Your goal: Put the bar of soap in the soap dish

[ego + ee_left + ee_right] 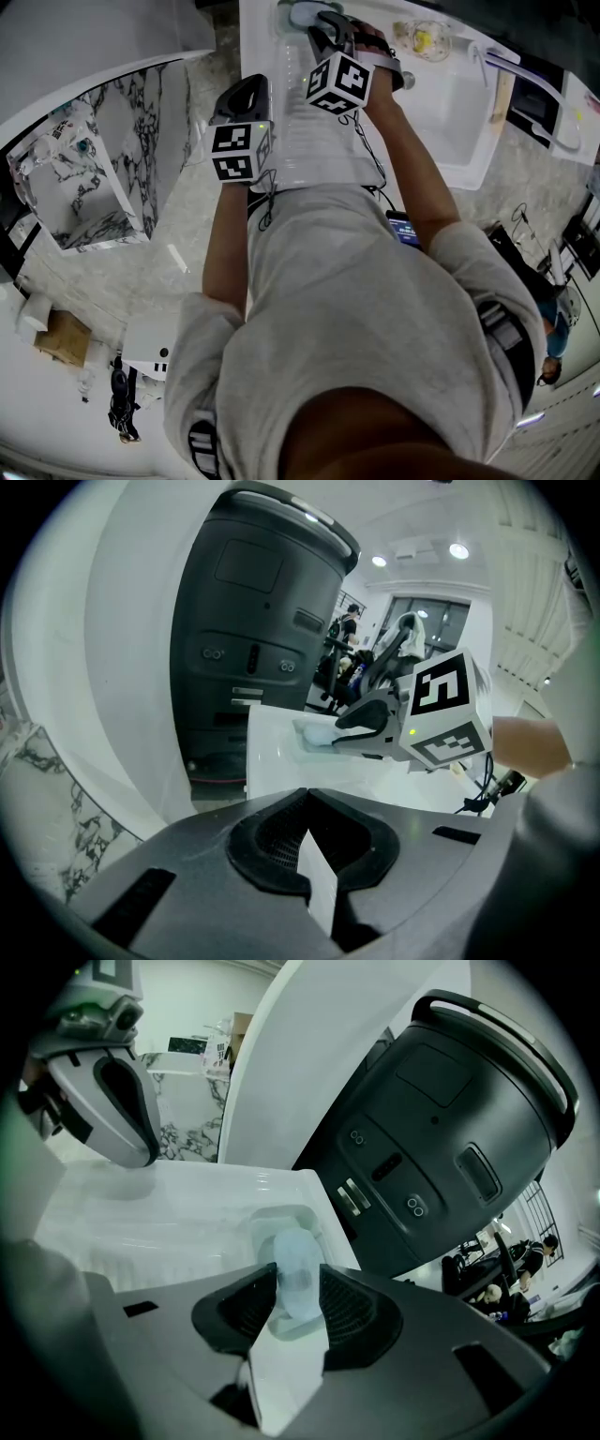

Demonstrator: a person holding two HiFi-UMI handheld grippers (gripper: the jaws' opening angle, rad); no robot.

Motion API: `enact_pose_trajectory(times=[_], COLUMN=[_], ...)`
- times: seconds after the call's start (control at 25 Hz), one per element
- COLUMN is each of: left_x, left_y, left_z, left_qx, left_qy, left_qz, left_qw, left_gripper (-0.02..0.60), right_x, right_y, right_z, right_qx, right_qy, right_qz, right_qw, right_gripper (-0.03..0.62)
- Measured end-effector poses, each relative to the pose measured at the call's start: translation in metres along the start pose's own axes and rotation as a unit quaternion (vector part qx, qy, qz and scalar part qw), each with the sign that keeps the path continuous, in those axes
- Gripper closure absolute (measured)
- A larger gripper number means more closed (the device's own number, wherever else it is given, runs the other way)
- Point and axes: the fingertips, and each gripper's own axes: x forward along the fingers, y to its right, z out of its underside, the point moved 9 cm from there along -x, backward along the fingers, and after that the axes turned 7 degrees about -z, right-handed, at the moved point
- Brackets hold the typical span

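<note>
A pale translucent bar of soap (296, 1274) lies between the pads of my right gripper (298, 1283), over the pale soap dish (270, 1221) at the corner of the white counter. The jaws stand wide and I see no pad pressing on the bar. In the head view the right gripper (323, 33) reaches to the dish (305, 13) at the counter's far edge. From the left gripper view the dish (314, 738) shows under the right gripper's fingers (361, 719). My left gripper (307, 794) hangs just left of it (246, 94), shut, with nothing in it.
A tall dark grey bin-like unit (441, 1119) stands right behind the dish. The white sink basin (450, 103) with its faucet (525, 84) lies to the right, with a small glass dish (422, 39) at its back. A marbled panel (103, 169) is on the left.
</note>
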Motion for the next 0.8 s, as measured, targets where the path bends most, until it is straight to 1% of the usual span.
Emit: enact_pose_trajectory(times=[0.2, 0.52, 0.8], left_x=[0.001, 0.004, 0.008], left_y=[0.005, 0.020, 0.041], left_z=[0.000, -0.003, -0.004], left_qx=[0.004, 0.021, 0.038], left_qy=[-0.001, -0.001, -0.003], left_qz=[0.004, 0.015, 0.025], left_qw=[1.0000, 0.9997, 0.9990], left_gripper=[0.563, 0.563, 0.563], right_x=[-0.008, -0.025, -0.048], right_y=[0.001, -0.013, -0.029], right_z=[0.004, 0.022, 0.051], right_qx=[0.039, 0.073, 0.116], right_qy=[0.020, 0.030, 0.032], right_qz=[-0.008, -0.010, -0.015], right_qw=[0.999, 0.997, 0.993], right_gripper=[0.450, 0.451, 0.456])
